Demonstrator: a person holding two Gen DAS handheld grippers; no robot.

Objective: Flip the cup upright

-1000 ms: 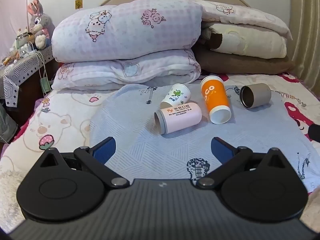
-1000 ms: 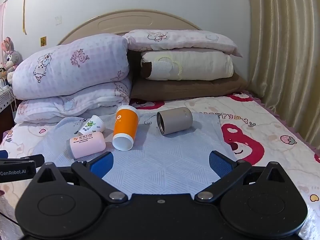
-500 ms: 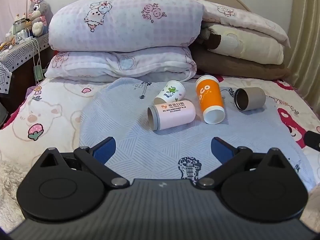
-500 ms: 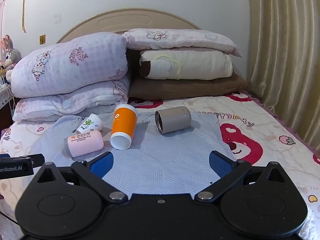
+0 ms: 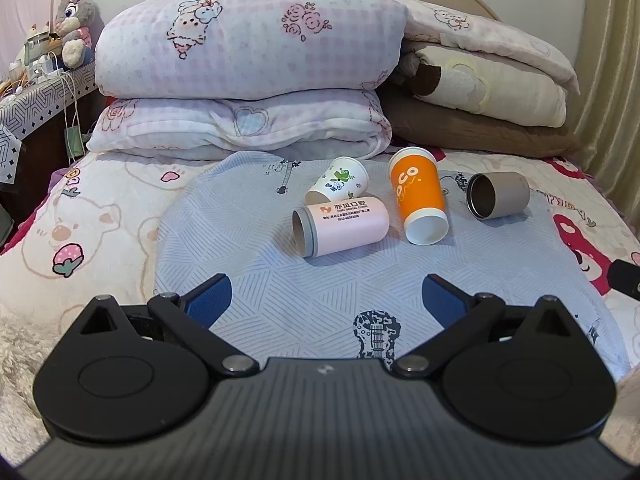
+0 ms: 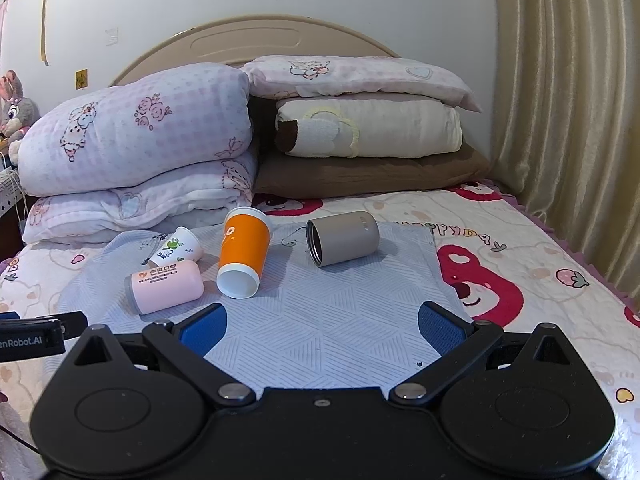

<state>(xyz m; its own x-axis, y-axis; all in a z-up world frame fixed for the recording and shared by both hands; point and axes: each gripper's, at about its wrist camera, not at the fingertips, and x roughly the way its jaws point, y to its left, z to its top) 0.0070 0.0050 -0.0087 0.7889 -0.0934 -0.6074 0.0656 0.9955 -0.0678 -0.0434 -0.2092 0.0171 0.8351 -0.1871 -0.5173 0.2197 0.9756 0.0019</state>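
Note:
Several cups lie on their sides on a pale blue mat (image 5: pixel 320 288) (image 6: pixel 332 312) on the bed. A pink cup (image 5: pixel 340 225) (image 6: pixel 168 286) lies at the left. A small white cup with a green print (image 5: pixel 339 182) (image 6: pixel 176 247) lies behind it. An orange cup (image 5: pixel 420 200) (image 6: pixel 243 250) lies with its mouth toward me. A grey cup (image 5: pixel 498 200) (image 6: pixel 343 238) lies at the right. My left gripper (image 5: pixel 326 300) is open and empty, short of the pink cup. My right gripper (image 6: pixel 322 328) is open and empty, short of the orange and grey cups.
Folded quilts (image 5: pixel 248 80) (image 6: pixel 136 148) and stacked pillows (image 5: pixel 480 96) (image 6: pixel 368 128) fill the head of the bed behind the cups. A side table with a plush rabbit (image 5: pixel 74 12) stands at the left. A curtain (image 6: pixel 560 100) hangs at the right.
Both grippers have moved slightly forward and lower toward the cups, which appear larger. The cups have not moved. Both grippers stay open.

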